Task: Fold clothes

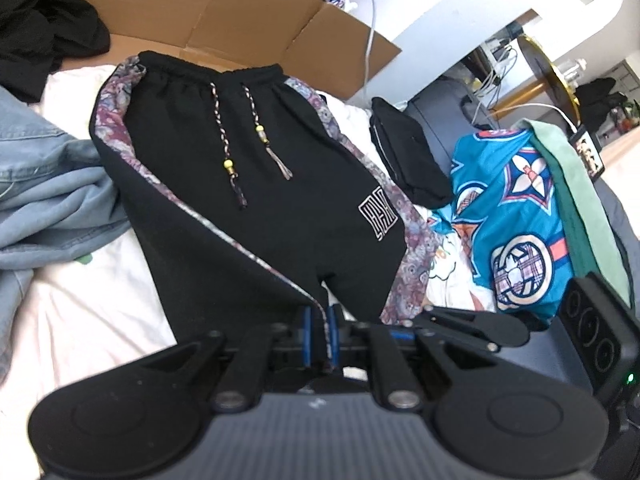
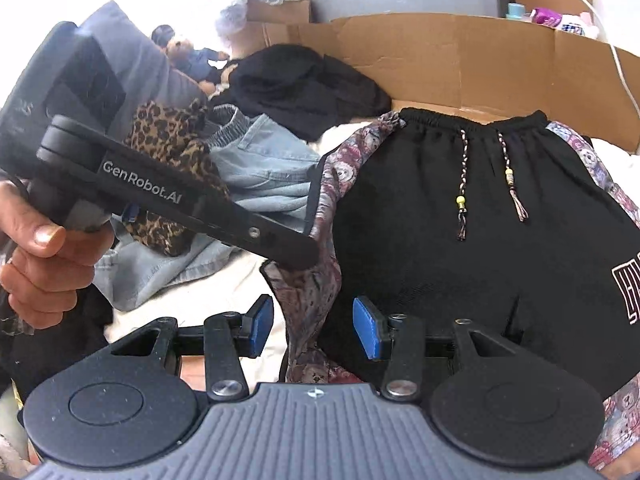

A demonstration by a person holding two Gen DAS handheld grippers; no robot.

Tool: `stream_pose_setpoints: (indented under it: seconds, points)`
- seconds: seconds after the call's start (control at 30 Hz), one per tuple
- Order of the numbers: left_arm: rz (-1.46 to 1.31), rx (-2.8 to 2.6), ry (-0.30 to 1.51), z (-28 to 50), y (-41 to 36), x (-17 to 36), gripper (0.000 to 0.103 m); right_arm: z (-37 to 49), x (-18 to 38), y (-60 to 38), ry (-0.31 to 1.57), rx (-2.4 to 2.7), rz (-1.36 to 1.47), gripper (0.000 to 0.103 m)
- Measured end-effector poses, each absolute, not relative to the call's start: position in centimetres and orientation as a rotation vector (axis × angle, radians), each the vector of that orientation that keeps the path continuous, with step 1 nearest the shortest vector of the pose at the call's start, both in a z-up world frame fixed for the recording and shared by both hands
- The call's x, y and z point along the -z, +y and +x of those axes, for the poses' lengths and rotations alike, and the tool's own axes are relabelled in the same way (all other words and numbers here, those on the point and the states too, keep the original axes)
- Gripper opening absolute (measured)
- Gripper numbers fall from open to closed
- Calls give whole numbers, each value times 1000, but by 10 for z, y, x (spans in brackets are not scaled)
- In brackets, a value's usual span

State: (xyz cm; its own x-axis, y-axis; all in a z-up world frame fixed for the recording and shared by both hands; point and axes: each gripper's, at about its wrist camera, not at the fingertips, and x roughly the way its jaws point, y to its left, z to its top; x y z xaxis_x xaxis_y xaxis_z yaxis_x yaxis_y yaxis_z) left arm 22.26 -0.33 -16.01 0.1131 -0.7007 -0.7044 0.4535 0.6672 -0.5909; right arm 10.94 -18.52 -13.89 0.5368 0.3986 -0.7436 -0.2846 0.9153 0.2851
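shorts (image 1: 248,200) hem pinched in left hand-held gripper (image 1: 319,330); right hand-held gripper (image 2: 313,327) agape; denim (image 2: 264,176), apparently jeans, beside.

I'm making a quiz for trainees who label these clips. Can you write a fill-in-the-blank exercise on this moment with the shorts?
1. The left gripper is shut on the patterned edge of the black ____.
2. The right gripper has its blue pads ____, with the fabric between them.
3. Each drawstring of the shorts carries a ____ bead.
4. Behind the waistband lies a brown ____ box.

Missing words: shorts; open; yellow; cardboard
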Motion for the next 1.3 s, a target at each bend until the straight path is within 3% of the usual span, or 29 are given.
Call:
stream_pose_setpoints:
  seconds: [0.23, 0.27, 0.33, 0.5, 0.77, 1.3]
  points:
    - [-273, 858, 1195, 226, -7, 160, 10, 112, 136, -182, 922, -386, 110, 47]
    - [-274, 856, 1197, 226, -8, 160, 10, 112, 136, -182, 923, -383, 107, 43]
    - [-277, 852, 1202, 226, -9, 161, 10, 113, 135, -181, 923, -376, 100, 18]
    - [-286, 856, 1207, 227, -13, 163, 11, 114, 133, -179, 925, -360, 83, 4]
    - [-205, 889, 1126, 221, -24, 144, 28, 129, 151, -193, 940, -317, 77, 2]
    - [-158, 827, 1235, 202, -28, 196, 33, 135, 143, -305, 920, -180, 171, 2]
